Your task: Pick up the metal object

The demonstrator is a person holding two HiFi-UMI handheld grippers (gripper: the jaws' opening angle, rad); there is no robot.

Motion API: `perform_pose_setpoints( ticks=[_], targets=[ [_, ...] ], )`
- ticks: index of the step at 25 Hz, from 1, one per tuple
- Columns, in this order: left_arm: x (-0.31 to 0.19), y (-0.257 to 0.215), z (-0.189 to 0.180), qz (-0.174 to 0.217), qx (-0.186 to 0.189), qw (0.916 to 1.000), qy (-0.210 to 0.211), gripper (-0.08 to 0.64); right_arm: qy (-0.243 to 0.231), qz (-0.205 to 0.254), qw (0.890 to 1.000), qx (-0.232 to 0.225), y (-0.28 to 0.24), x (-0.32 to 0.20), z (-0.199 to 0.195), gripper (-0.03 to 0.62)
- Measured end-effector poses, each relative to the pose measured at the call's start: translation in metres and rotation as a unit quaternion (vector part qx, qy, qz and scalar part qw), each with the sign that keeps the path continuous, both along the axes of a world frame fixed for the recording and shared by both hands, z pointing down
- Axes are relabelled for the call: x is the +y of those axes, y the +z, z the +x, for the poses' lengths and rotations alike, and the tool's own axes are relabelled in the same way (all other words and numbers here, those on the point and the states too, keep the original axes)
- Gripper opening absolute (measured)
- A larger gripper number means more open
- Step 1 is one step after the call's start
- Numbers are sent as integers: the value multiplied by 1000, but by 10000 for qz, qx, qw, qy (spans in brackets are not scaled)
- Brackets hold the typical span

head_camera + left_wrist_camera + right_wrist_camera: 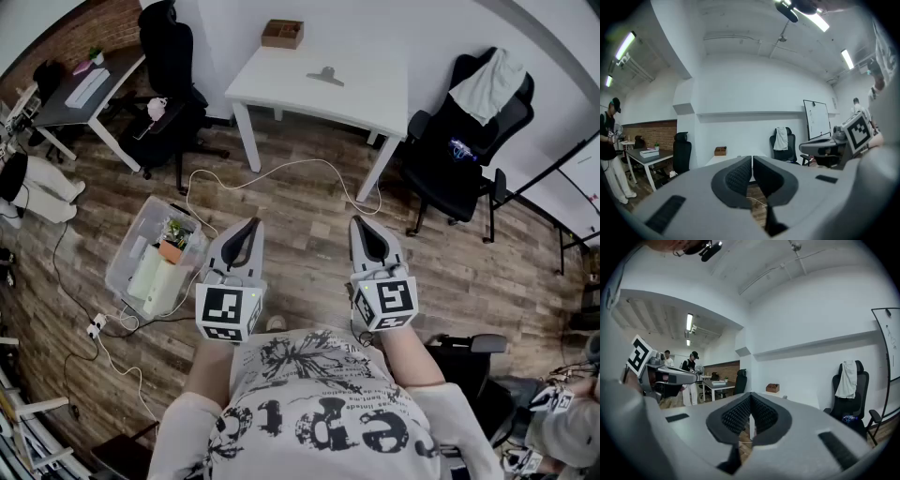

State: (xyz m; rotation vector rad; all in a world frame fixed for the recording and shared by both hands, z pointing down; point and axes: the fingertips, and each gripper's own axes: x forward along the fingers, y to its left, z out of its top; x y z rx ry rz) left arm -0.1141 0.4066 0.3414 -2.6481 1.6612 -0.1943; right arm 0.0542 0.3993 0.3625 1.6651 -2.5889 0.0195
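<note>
Left tongs (251, 225), right tongs (360, 223) closed; cable (309, 161) before table (281, 82).

The left gripper (752, 161) points level into an office, its dark ribbed fingers (736, 177) pressed together with nothing between them. Behind them stands a white surface (713, 160) with a small brown box (720, 151) toward its left end. A black chair (681, 152) stands left of it, and another chair draped with a white cloth (781, 140) stands right, beside a whiteboard (814, 119). The right gripper (804, 147) reaches in from the right edge. A person (609, 150) stands at the far left.
</note>
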Motion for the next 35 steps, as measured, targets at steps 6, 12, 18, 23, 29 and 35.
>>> perform_pose_setpoints(
  ticks=[6,12,18,23,29,35],
  targets=[
    [-1,3,-2,-26,20,10000,15,12,9,-31,10000,1,5,2,-4,-9],
    [-9,6,-8,-57,44,9999,84,12,68,-88,9999,8,7,-4,-12,-9],
    [-26,22,-30,-167,78,9995,240,12,377,-273,9989,-65,22,-22,-26,-8],
    [-57,35,-65,-326,159,9990,249,12,609,-369,9974,-91,30,-49,-50,-8],
    [-92,46,-82,-422,125,9983,385,12,795,-472,9956,-121,38,-85,-63,-8],
    [-145,60,-73,-475,136,9984,260,12,666,-476,9966,-126,51,-145,-57,-8]
  ],
)
